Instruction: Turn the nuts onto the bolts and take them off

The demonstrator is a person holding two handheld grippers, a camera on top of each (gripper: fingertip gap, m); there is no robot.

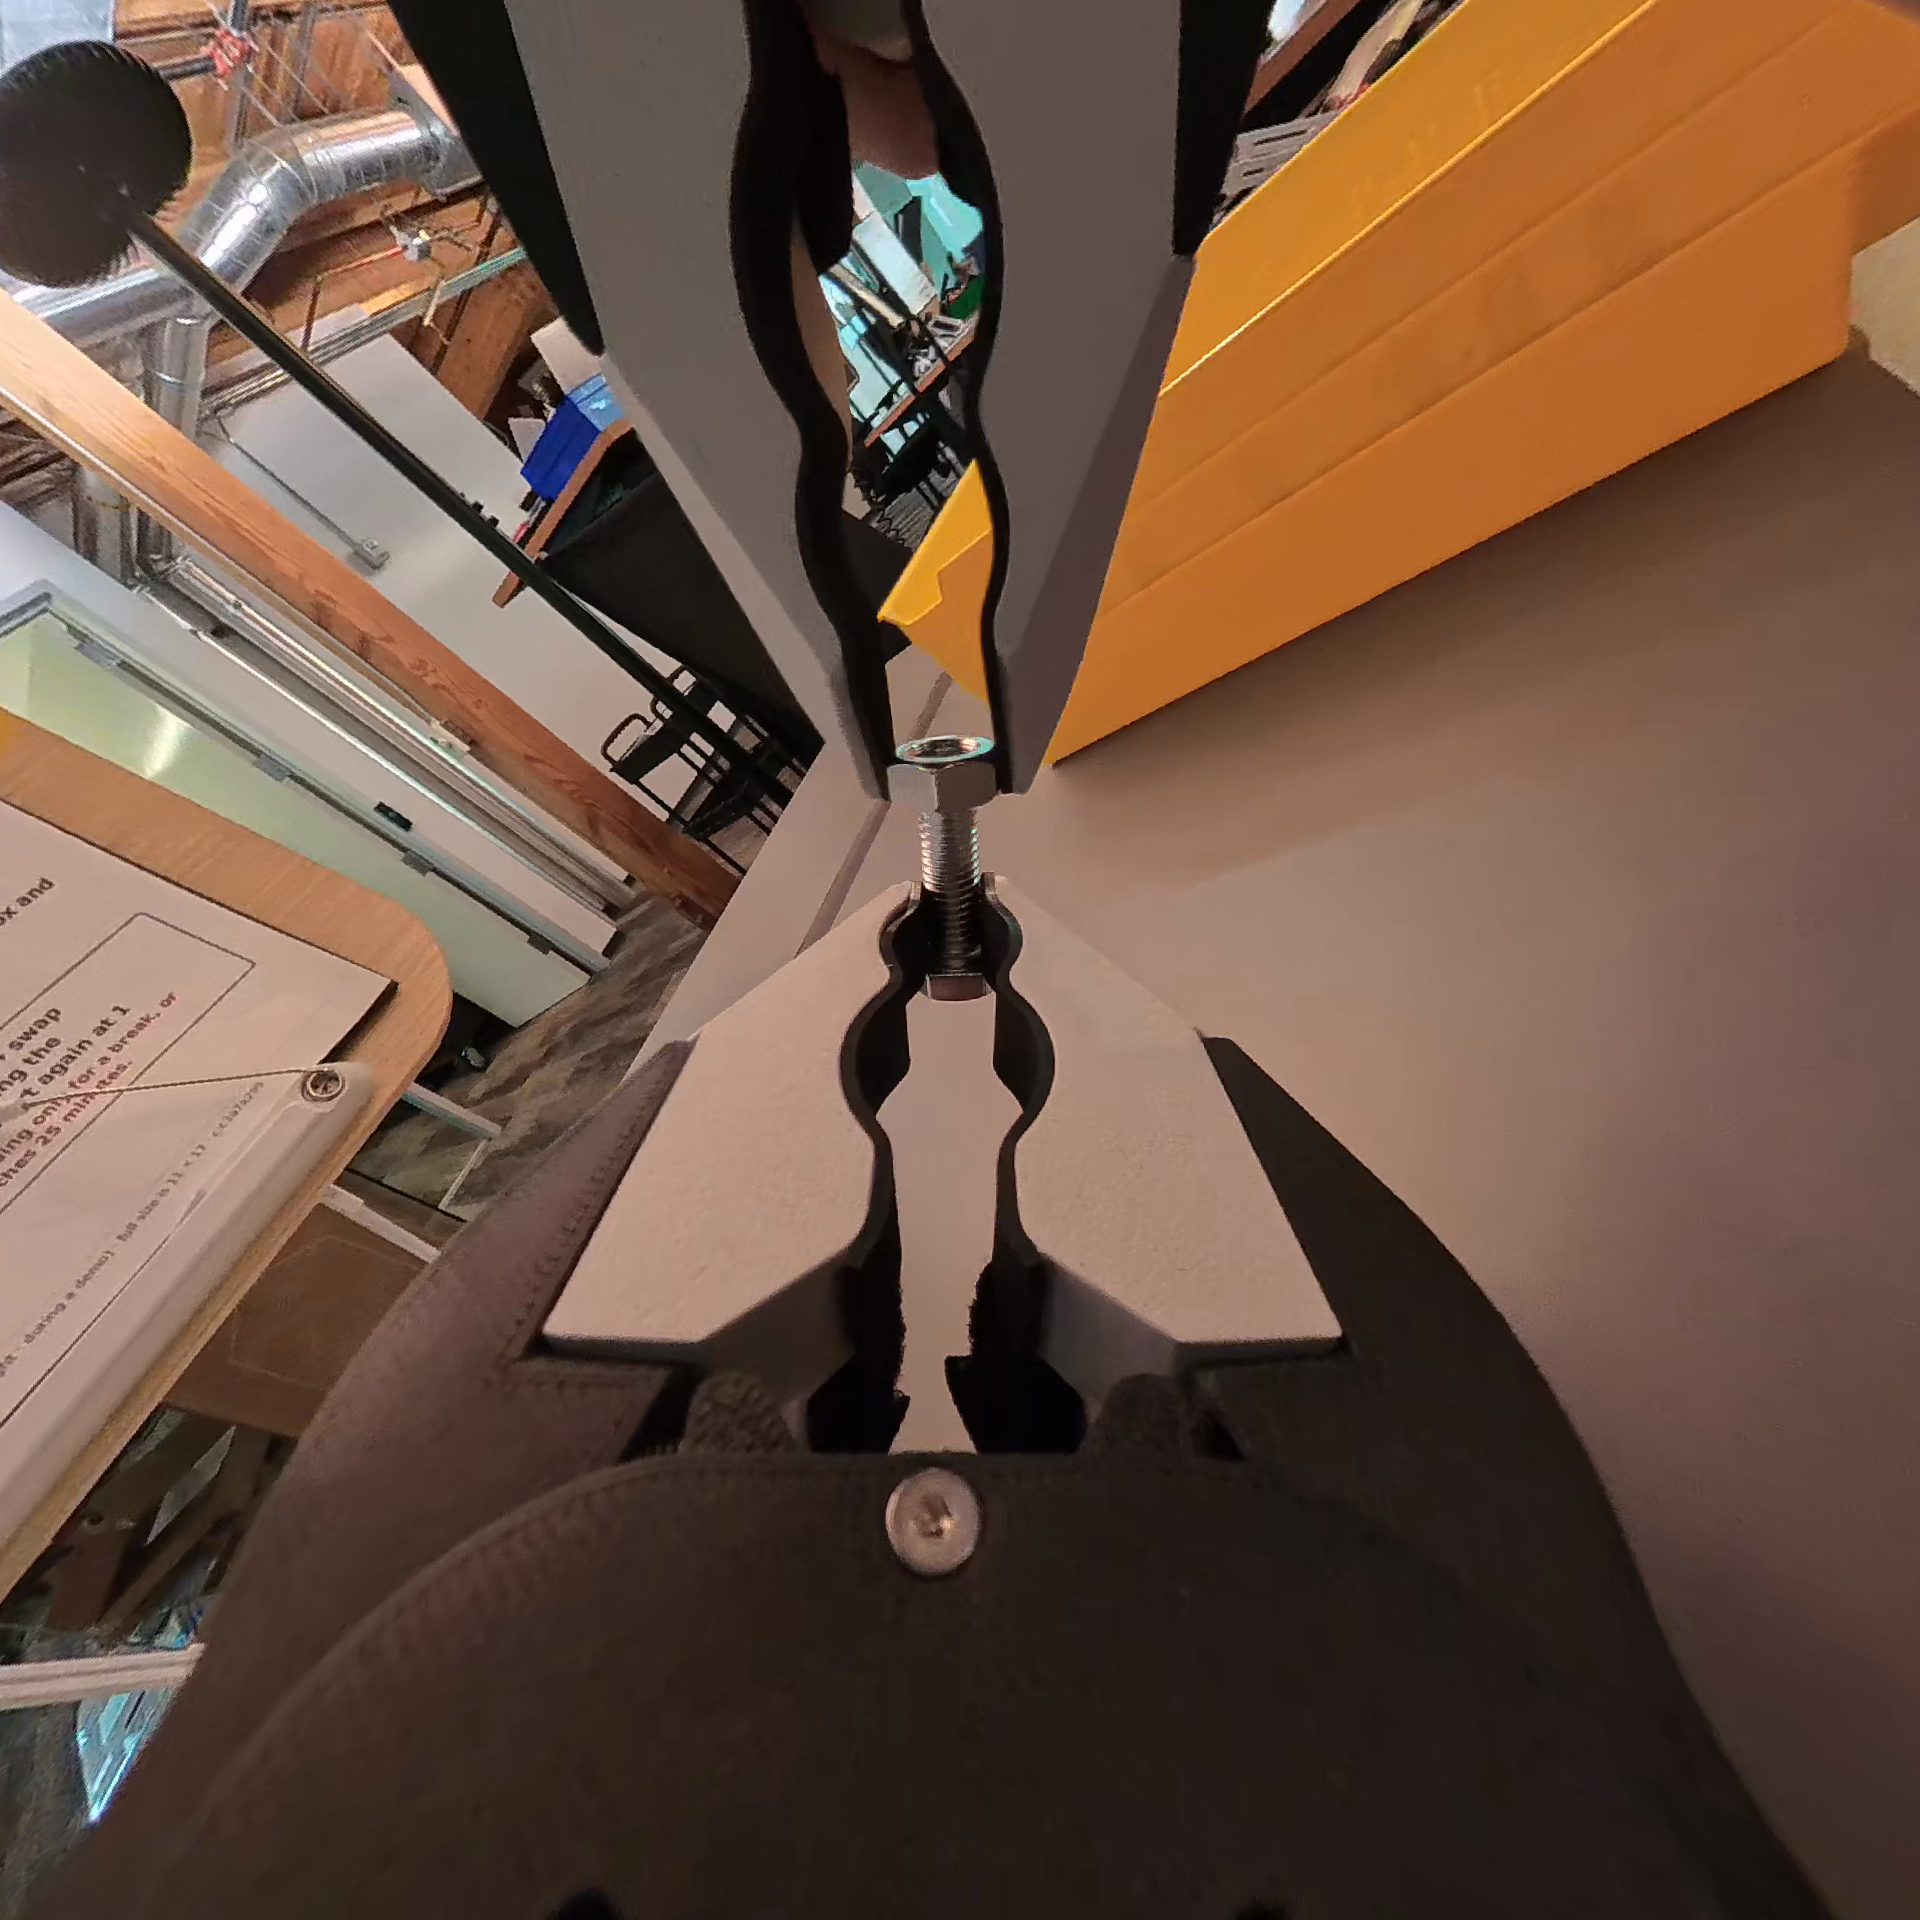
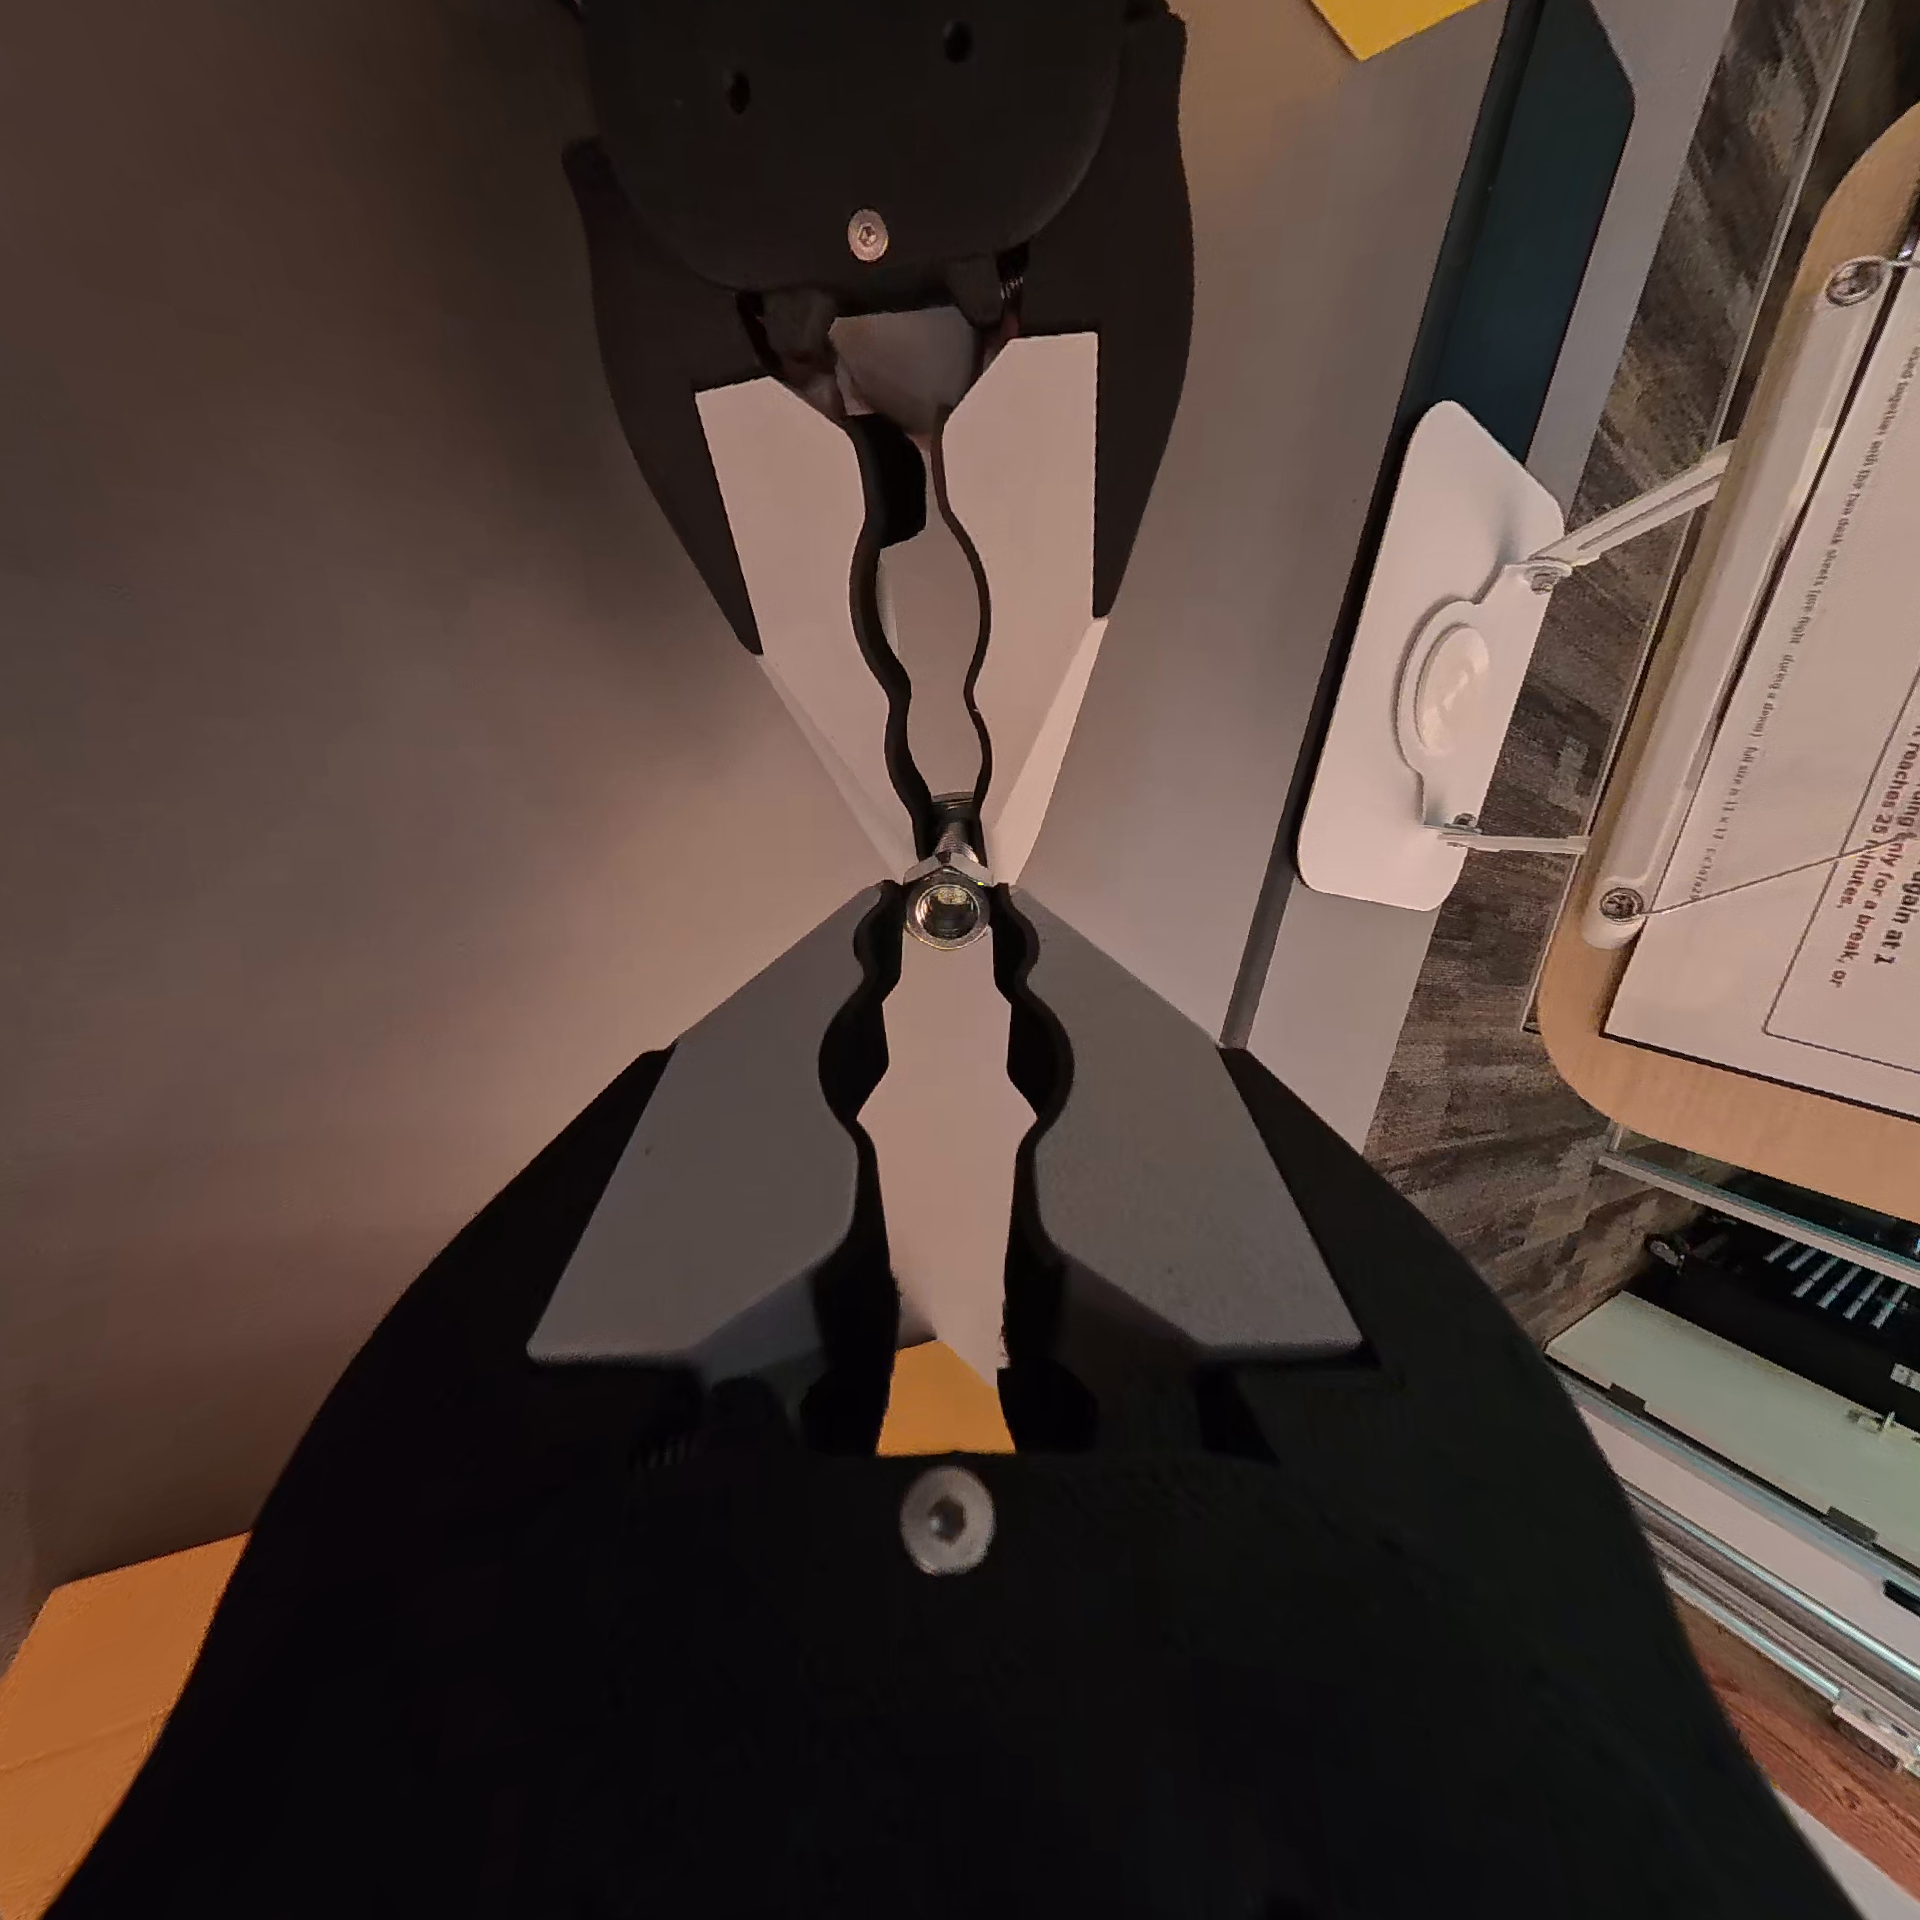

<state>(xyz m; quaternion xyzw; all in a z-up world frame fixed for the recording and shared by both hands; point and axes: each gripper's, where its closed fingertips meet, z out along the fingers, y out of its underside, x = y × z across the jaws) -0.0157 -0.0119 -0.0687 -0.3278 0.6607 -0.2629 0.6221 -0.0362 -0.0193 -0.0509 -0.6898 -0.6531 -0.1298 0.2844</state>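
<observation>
The left gripper (image 1: 951, 940) jaws clamp the threaded shank of a bolt (image 1: 948, 902), its head tucked just behind their tips. Opposite, the right gripper (image 2: 945, 916) jaws pinch a hex nut (image 2: 943, 914) sitting at the bolt's free end, the two tools meeting tip to tip above the grey table (image 1: 1455, 935). A yellow bin (image 1: 1455, 416) rests on the table behind them.

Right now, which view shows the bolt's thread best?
The left wrist view: the bolt lies side-on, its thread bare between the left gripper and the nut in the right gripper. The right wrist view looks down the nut's hole, leaving the bolt mostly hidden.
</observation>
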